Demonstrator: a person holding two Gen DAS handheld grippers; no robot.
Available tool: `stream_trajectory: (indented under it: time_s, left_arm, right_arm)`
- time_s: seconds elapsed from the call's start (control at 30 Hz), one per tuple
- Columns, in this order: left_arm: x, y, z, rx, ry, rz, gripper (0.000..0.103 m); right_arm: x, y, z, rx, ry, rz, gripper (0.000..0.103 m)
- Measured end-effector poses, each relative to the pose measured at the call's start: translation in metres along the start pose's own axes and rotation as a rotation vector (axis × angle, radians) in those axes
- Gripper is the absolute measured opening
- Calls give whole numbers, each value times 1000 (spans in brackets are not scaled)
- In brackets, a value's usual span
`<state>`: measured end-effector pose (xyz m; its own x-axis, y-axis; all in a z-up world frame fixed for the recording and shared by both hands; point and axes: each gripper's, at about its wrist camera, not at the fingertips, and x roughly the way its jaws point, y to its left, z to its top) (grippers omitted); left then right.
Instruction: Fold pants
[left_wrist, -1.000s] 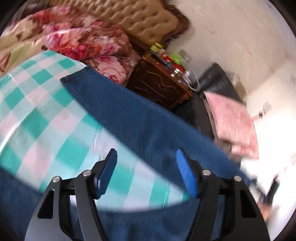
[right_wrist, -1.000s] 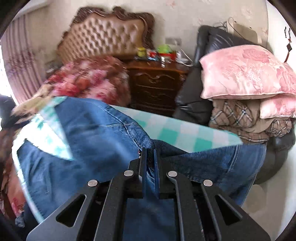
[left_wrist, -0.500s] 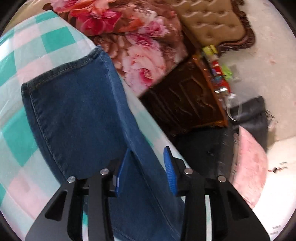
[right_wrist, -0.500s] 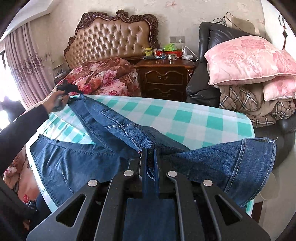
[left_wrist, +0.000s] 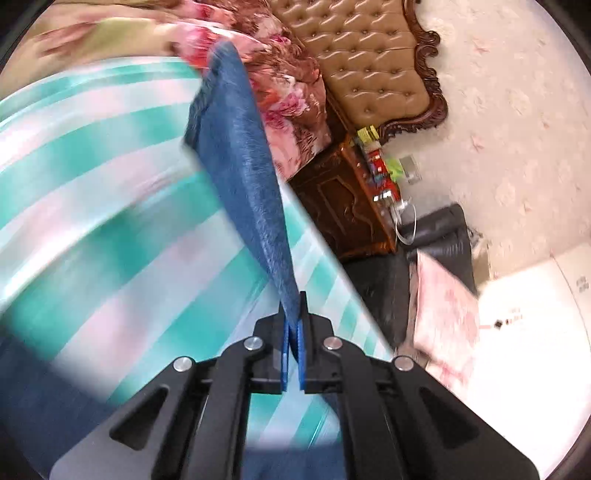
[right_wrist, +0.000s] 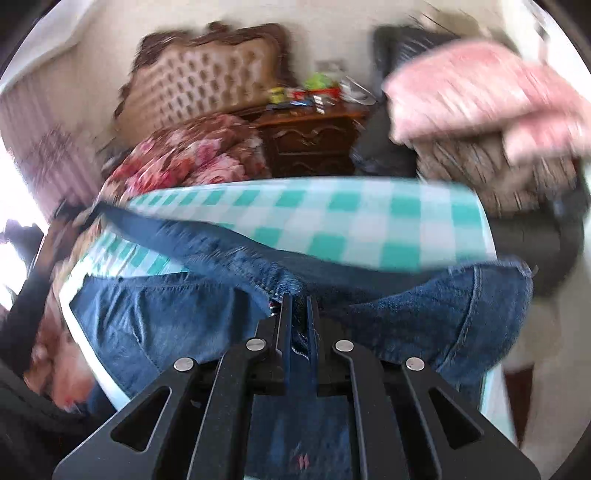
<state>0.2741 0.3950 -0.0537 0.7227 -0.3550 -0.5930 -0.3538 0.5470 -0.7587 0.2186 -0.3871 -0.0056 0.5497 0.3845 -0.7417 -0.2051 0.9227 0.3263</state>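
Blue denim pants (right_wrist: 177, 317) lie on a table covered by a green, pink and white checked cloth (right_wrist: 332, 218). My right gripper (right_wrist: 299, 306) is shut on the pants at the crotch and waist area, near the table's front edge. My left gripper (left_wrist: 293, 325) is shut on the edge of one pant leg (left_wrist: 240, 147), which is lifted off the cloth and stretches away from the jaws toward the far side. Both views are motion-blurred.
Beyond the table stand a bed with a floral quilt (right_wrist: 192, 155) and tufted headboard (left_wrist: 369, 62), a dark wooden nightstand (right_wrist: 310, 140) with small items, and a black chair with pink pillows (right_wrist: 472, 92). The table's right edge (left_wrist: 354, 273) runs close to the left gripper.
My left gripper went from open above the pant leg to shut on its edge and lifted it. The right gripper stayed shut on the pants; its view swung and blurred.
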Motion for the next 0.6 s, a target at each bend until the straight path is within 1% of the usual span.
stream_trajectory:
  time_s: [0.03,0.1,0.17,0.2,0.23,0.27,0.33,0.4,0.43,0.47,0.6]
  left_arm:
    - [-28,25,-30,-13,-3,-5,3]
    - [-52,64,-78,-28,11,27,3]
    - [-60,103,-117,-75,25,54,3]
    - [-59,118,-132,-81,38,66,3]
    - [-60,129,-140,-84,34,74,3]
    - [-60,140,-149,-99,26,62,4]
    - [-60,149,-154,-117,7,17,4]
    - [-60,149,-154,-120,-5,-13,15]
    - [-59,149,-152,-120,-7,-31,25]
    - [-59,147,-150,-118,-14,-38,30]
    - [-57,144,-149,-131,-20,-54,38]
  right_arm:
    - [2,-7,-10,41,17,5,10]
    - [11,-29,-43,184,47,-7,13]
    - [19,-46,-68,301,60,-2,13]
    - [23,-54,-80,354,62,-16,18]
    - [26,-64,-95,423,66,-21,18]
    - [27,-73,-107,494,53,5,18]
    - [21,-82,-123,592,15,44,28]
    - [12,-86,-133,641,-35,57,63]
    - [7,-88,-136,663,-63,83,69]
    - [4,-90,-137,684,-79,90,71]
    - [-3,-100,-133,747,-133,137,71]
